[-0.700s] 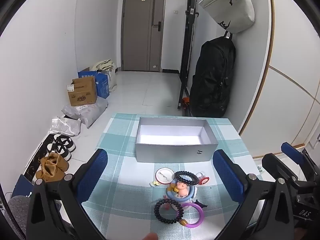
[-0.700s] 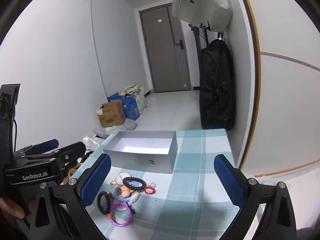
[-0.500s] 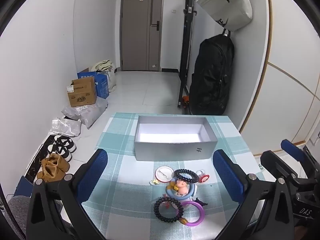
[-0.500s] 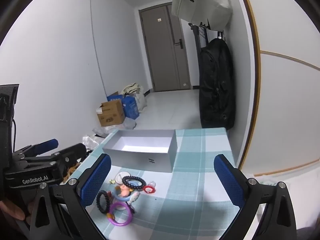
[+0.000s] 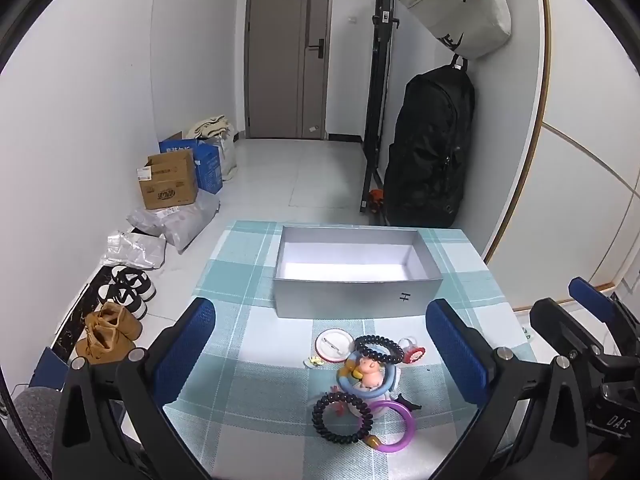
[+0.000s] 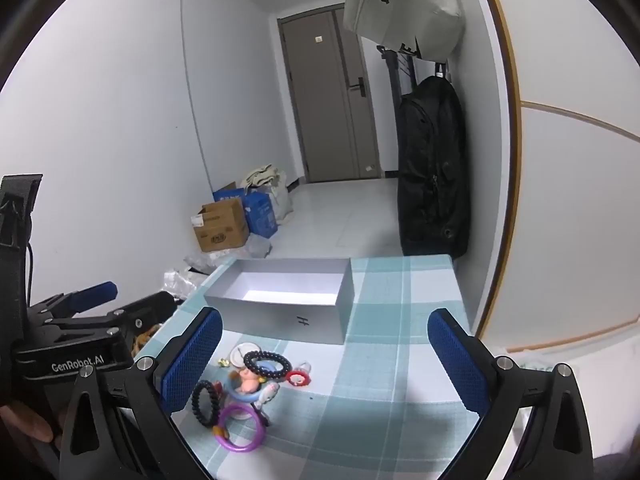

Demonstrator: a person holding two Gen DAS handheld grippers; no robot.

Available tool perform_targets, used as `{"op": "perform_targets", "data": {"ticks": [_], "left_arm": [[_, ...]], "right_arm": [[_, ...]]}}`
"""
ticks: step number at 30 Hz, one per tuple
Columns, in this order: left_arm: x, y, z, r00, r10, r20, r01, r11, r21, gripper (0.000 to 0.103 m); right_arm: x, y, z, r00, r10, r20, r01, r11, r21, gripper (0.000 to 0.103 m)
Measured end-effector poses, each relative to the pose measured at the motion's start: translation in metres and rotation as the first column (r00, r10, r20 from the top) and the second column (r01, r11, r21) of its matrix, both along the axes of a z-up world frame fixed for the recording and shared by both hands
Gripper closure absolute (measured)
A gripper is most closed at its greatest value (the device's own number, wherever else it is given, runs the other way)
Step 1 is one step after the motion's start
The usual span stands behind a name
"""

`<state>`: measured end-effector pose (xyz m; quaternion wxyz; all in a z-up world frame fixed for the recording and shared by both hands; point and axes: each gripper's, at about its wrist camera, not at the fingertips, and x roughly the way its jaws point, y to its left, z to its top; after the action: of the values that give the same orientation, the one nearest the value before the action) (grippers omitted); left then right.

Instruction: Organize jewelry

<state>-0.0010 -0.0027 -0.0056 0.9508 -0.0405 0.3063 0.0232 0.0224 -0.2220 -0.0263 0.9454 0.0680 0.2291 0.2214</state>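
- The left gripper (image 5: 320, 354) hovers above the near edge of the checked bench (image 5: 248, 352), its blue fingers (image 5: 185, 346) spread wide and holding nothing.
- The right gripper (image 6: 324, 360) hovers beside it, fingers (image 6: 458, 360) likewise spread and empty.
- The jewelry pile (image 5: 366, 384) lies on the bench between the left fingers, just before the grey box (image 5: 356, 296).
- The open box's long axis runs left to right.

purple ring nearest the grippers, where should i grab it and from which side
Take the purple ring on its near-right arc, coming from above with one finger inside the hoop and one outside. It seems to lie flat on the tablecloth, so a side approach would probably find little to pinch. Its left arc sits under the black beaded bracelet, so that side is likely to drag the bracelet along.
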Motion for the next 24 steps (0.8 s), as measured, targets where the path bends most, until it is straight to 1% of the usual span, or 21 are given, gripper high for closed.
{"op": "perform_targets", "data": {"ticks": [5,6,13,24], "left_arm": [[0.0013,0.0004,-0.0022,1.000,-0.002,-0.015,0.002,1.000,-0.002,0.001],[0.0015,0.0004,-0.0023,1.000,-0.003,-0.016,0.003,1.000,-0.002,0.001],[0.0028,0.0043,-0.0035,1.000,0.009,-0.018,-0.009,1.000,-0.003,0.001],[0.0032,0.0047,-0.0052,1.000,-0.003,-0.028,0.003,1.000,-0.009,0.001]], "right_arm": [[0.0036,-0.0037,-0.0023,1.000,-0.006,0.000,0.006,1.000,0.003,0.000],[-0.0030,-0.0002,0.0037,1.000,-0.006,0.006,0.006,1.000,-0.001,0.000],[-0.0037,-0.0006,0.0042,1.000,-0.004,0.007,0.004,1.000,-0.001,0.000],[-0.0038,-0.0017,0.0054,1.000,-0.008,0.002,0.008,1.000,0.000,0.000]]}}
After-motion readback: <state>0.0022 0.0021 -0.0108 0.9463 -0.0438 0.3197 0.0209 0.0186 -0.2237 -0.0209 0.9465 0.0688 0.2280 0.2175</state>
